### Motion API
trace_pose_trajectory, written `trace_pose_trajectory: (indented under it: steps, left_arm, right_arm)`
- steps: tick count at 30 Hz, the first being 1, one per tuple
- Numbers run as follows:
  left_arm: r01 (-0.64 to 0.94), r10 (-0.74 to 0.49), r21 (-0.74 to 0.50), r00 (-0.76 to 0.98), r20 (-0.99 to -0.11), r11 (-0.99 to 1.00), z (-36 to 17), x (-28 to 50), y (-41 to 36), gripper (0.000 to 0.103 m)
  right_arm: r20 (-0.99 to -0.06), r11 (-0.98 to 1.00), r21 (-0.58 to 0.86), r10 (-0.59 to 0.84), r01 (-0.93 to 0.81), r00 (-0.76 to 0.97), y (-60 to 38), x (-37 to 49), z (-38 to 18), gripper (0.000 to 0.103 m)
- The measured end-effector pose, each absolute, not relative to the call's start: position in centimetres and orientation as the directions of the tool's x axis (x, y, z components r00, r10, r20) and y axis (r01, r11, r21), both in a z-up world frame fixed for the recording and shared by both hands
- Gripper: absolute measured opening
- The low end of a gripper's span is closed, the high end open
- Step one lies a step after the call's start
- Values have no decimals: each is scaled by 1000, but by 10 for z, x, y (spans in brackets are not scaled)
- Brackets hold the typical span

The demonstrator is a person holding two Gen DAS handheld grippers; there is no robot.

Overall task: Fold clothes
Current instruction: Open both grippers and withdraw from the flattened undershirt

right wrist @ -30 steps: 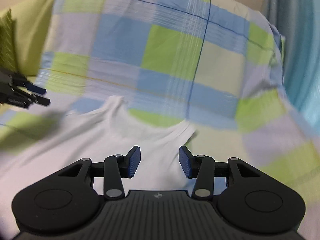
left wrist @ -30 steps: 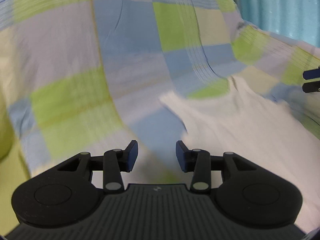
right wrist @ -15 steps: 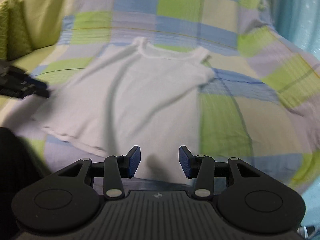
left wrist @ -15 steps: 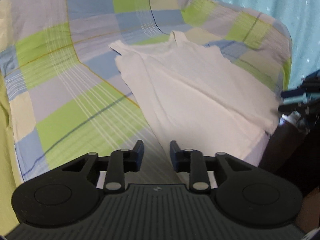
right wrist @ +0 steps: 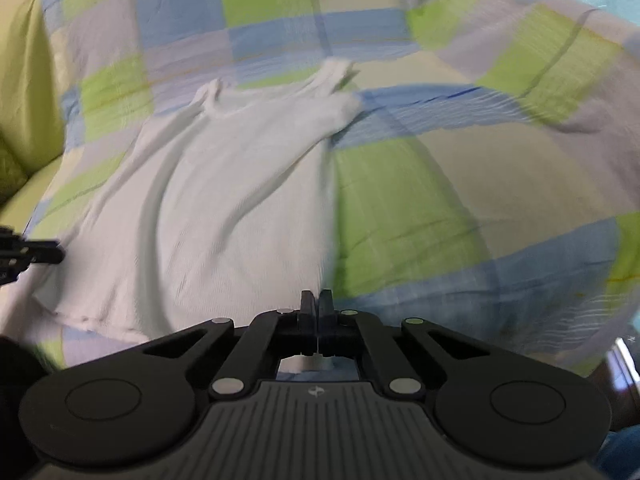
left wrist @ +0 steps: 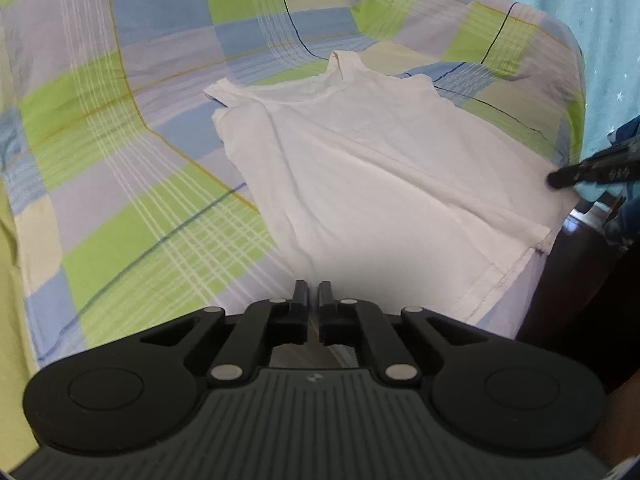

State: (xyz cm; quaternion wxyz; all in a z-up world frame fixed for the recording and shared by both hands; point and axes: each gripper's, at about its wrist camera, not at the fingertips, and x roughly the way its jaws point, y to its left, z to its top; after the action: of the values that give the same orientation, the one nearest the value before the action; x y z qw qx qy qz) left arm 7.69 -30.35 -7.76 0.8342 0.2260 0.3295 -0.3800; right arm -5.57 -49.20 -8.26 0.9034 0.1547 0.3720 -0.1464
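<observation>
White tank top [left wrist: 372, 184] lies spread flat on a bed w/ a checked sheet [left wrist: 132, 184] in green, blue and lilac squares. Straps at the far end, hem at the near end, close to the bed edge.

Left gripper [left wrist: 313, 294]: jaws drawn in to a narrow slit, only a thin gap between them. They sit at the near left corner of the hem; fabric runs straight ahead of the jaws and off to their right. Can't tell from this view whether cloth is pinched in the slit, since the corner drops out of sight behind the jaws.

Right gripper [right wrist: 316, 302]: jaws pressed together, no gap visible. They sit at the near right corner of the hem; the top [right wrist: 224, 200] stretches ahead and to the left of the jaws, bare sheet [right wrist: 460, 200] to the right. Whether fabric is caught can't be told here either; this view is motion-blurred.

Each gripper shows in the other's view: right one [left wrist: 592, 170] as a dark tip at the far right edge of the hem, left one [right wrist: 28, 254] at the far left edge. Long soft creases run lengthwise down the top. Teal curtain w/ small stars [left wrist: 580, 12] hangs beyond the bed, ahead-right of the left jaws.
</observation>
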Motion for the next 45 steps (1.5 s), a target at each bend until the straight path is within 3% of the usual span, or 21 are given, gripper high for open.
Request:
trace_pose_trajectory:
  steps: [4, 7, 10, 16, 25, 27, 28, 34, 38, 42, 45]
  left_arm:
    - [785, -477, 125, 485, -733, 606, -74, 79, -298, 2]
    - [796, -468, 130, 469, -749, 591, -72, 78, -299, 3]
    - [793, -457, 137, 472, -754, 594, -65, 80, -298, 3]
    - [761, -443, 159, 519, -731, 629, -47, 108, -299, 6]
    - [745, -449, 145, 532, -718, 651, -61, 176, -342, 7]
    - [747, -455, 139, 529, -716, 650, -66, 183, -350, 7]
    - [750, -458, 142, 530, -714, 646, -68, 184, -353, 7]
    - [759, -474, 140, 526, -706, 635, -77, 189, -359, 11]
    - [747, -476, 122, 530, -702, 653, -78, 200, -356, 15]
    - [717, -476, 95, 550, -686, 691, -71, 223, -353, 18]
    - [697, -499, 24, 536, -681, 717, -67, 248, -353, 18]
  right_arm:
    - [-728, 879, 144, -217, 455, 650, -513, -70, -75, 0]
    - [-753, 886, 124, -209, 446, 624, -510, -67, -76, 8]
    - [-703, 888, 123, -238, 444, 671, -507, -65, -65, 13]
    - [-656, 932, 136, -170, 337, 736, -527, -8, -56, 27]
    - [-667, 908, 293, -31, 300, 745, -599, 96, -91, 28]
    - [-680, 908, 293, -23, 300, 733, -606, 111, -97, 4]
    - [-678, 912, 286, -25, 295, 735, -610, 118, -96, 0]
    - [-638, 925, 195, -133, 327, 758, -633, 144, -71, 0]
    - [-658, 930, 112, -194, 349, 728, -631, 141, -69, 12]
    - [-633, 927, 143, -184, 347, 752, -620, 117, -67, 17]
    - [-626, 942, 154, -141, 298, 767, -598, 105, -66, 29]
